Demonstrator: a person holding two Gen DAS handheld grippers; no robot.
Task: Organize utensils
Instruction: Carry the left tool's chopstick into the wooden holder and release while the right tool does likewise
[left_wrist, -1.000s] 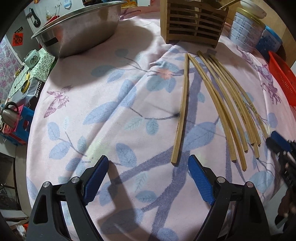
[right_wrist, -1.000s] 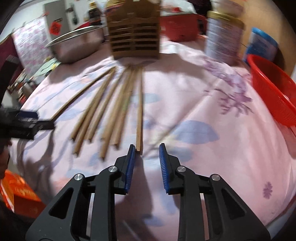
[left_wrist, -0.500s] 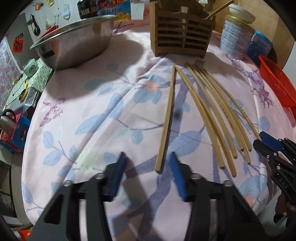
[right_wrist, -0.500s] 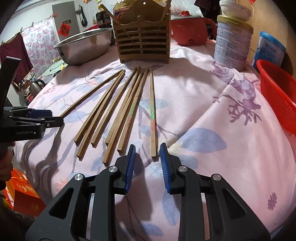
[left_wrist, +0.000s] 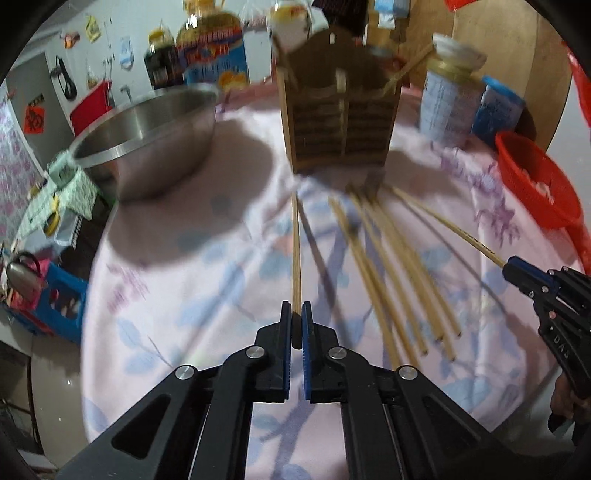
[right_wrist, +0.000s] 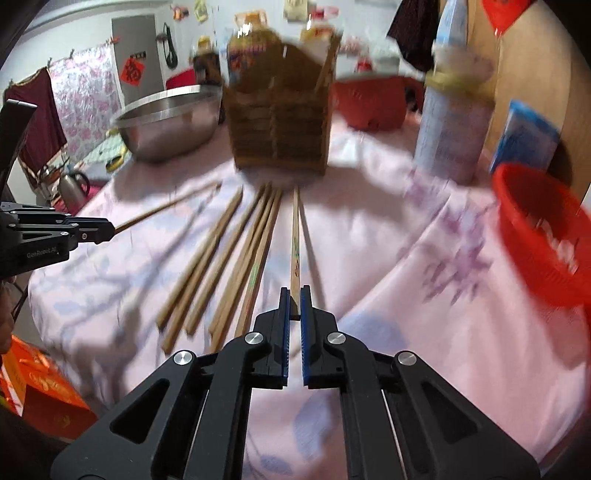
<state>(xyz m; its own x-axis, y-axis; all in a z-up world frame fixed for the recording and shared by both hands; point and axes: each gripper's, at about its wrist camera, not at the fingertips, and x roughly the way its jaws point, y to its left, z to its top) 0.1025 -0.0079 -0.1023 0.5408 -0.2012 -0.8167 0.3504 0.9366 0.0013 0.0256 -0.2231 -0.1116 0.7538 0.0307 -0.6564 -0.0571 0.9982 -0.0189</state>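
Ahead of your tongs stands a slatted wooden holder (left_wrist: 338, 122), with a steel bowl (left_wrist: 147, 144) to its left and a tin (left_wrist: 448, 107) and a red basket (left_wrist: 535, 181) to its right. Five loose chopsticks (left_wrist: 388, 269) lie between your two tongs on the pink flowered cloth (left_wrist: 166, 295). Your left tongs (left_wrist: 296, 314) have just closed on one chopstick (left_wrist: 296, 251), its far end pointing at the holder. Your right tongs (right_wrist: 294, 299) have just closed on another chopstick (right_wrist: 294, 243).
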